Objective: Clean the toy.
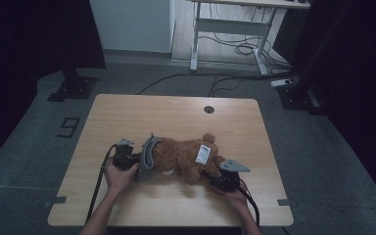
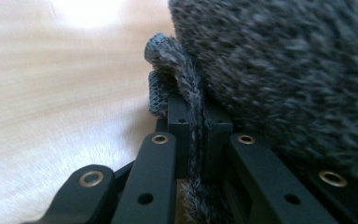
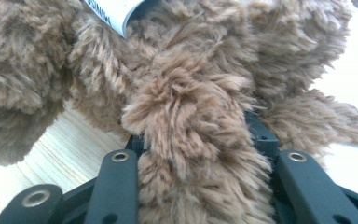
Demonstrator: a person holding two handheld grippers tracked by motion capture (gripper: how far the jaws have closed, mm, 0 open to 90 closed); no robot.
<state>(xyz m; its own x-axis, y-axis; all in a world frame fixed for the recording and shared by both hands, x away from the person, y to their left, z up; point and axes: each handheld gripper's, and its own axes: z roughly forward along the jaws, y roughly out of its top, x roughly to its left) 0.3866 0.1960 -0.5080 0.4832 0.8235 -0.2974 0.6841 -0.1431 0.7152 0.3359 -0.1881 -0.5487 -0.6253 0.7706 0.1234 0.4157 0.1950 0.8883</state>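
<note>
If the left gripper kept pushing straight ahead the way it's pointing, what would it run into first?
The left gripper is shut on the edge of the grey knitted garment. Straight ahead, it would likely press deeper into that knit, and behind it the brown fluffy plush toy, though the depth is hard to judge.

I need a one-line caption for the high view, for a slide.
Two hand-held grippers dress a brown plush toy on a wooden table: left gripper pinches the grey knitted garment, right gripper clamps a furry limb.

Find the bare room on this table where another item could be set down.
Free: the far table strip between the cable hole and the plush toy. Crowded: the near middle, with left tongs, grey knit and right tongs.
</note>
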